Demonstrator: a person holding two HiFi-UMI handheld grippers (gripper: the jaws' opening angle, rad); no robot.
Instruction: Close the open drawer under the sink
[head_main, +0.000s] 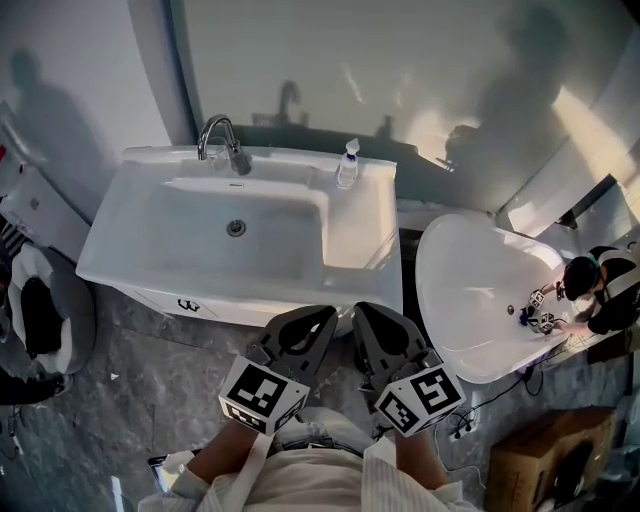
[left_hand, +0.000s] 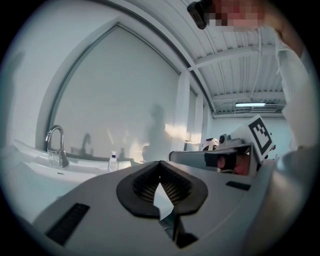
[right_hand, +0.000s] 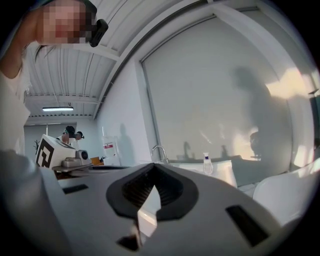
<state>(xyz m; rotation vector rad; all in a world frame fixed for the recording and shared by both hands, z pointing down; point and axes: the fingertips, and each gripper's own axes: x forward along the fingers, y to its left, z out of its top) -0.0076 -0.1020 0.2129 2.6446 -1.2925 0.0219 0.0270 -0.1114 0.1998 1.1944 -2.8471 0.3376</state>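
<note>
Closest to the camera are the person's pale sleeves (head_main: 395, 470). Just beyond them are the two grippers, both held low in front of the sink (head_main: 355, 240) and near its front edge. The left gripper (head_main: 308, 322) and the right gripper (head_main: 378, 320) are side by side, close but not touching, and both point toward the sink. In each gripper view the dark pads (left_hand: 145, 187) are pressed together at the tips and nothing is between them, so both grippers are clenched and empty.

The drawer (head_main: 200, 303) shows only as a narrow white front with a small dark mark, directly under the sink's front edge and to the left of both grippers. From this steep angle it cannot be told how far it stands out. Neither gripper touches it.

At the back of the sink are the faucet (head_main: 220, 140) and a small soap bottle (head_main: 347, 165).

Several things could go wrong from here. The drawer front is mostly hidden below the sink's edge, so a gripper may hit the sink instead. The front looks smooth, and closed jaw tips may slide off it. A push far from the middle may turn the drawer crooked and jam it. A push that is too hard may slam the drawer and shake the soap bottle.
</note>
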